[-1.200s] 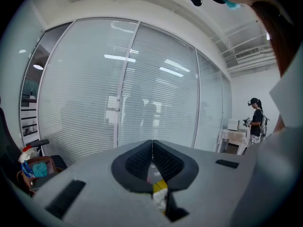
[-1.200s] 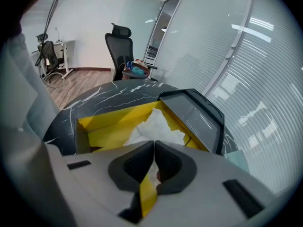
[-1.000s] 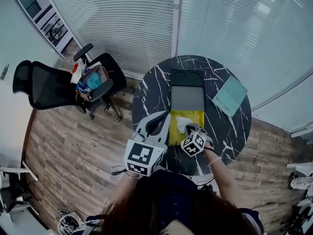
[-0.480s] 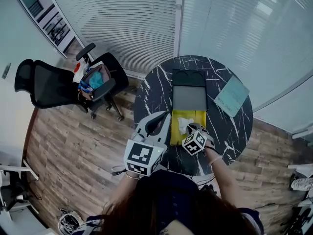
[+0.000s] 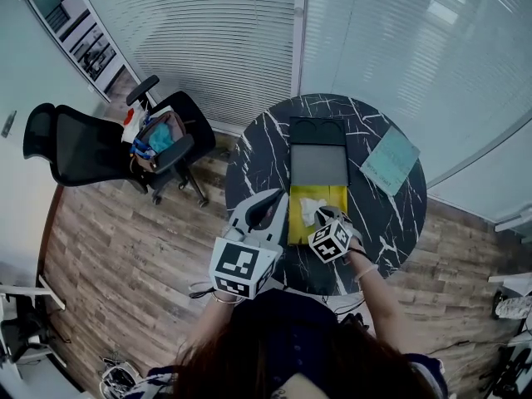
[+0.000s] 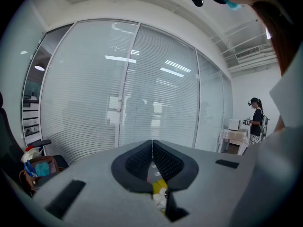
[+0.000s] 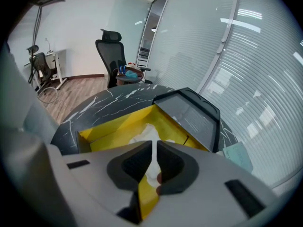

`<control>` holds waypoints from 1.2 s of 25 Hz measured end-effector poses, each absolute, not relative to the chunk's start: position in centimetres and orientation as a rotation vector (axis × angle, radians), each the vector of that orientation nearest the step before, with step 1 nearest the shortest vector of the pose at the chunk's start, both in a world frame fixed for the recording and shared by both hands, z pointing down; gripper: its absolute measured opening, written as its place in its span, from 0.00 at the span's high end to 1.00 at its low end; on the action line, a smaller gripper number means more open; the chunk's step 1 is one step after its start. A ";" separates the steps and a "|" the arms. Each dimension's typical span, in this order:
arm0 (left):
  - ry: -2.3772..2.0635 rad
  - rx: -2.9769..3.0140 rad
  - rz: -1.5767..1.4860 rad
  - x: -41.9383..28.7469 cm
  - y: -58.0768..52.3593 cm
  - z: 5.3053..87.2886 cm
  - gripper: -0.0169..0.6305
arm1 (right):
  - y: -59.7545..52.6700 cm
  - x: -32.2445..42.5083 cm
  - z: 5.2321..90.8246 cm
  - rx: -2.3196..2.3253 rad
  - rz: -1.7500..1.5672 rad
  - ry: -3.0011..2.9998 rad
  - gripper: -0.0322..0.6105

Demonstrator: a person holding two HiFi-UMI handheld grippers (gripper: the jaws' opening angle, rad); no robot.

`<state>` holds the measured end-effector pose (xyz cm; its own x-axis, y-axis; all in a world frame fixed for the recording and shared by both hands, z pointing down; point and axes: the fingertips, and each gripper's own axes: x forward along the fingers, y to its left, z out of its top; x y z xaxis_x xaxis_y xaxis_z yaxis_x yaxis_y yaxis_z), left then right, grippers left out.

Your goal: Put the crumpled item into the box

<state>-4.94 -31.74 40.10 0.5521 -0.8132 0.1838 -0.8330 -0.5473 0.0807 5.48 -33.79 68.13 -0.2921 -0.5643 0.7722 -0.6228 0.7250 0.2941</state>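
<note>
A yellow box (image 5: 337, 194) stands open on the round black marble table (image 5: 258, 152), its dark lid (image 5: 318, 165) lying flat behind it. The white crumpled item (image 5: 308, 209) rests inside the box (image 7: 102, 129). My right gripper (image 5: 321, 215) reaches in from the near side. In the right gripper view its jaws (image 7: 154, 144) stand almost together, with the crumpled item (image 7: 144, 132) showing white in the narrow gap. My left gripper (image 5: 278, 196) hovers at the box's left, shut and empty (image 6: 152, 143).
A teal sheet (image 5: 391, 162) lies on the table's right side. Two black office chairs (image 5: 83, 148) stand on the wooden floor at the left, one holding a bag (image 5: 160, 135). Glass walls with blinds run behind the table. A person stands far off (image 6: 256, 117).
</note>
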 end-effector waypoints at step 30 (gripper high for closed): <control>-1.431 2.640 0.151 -3.6 -25.2 38.7 0.93 | -30.0 6.9 58.0 1.226 0.202 -2.103 0.91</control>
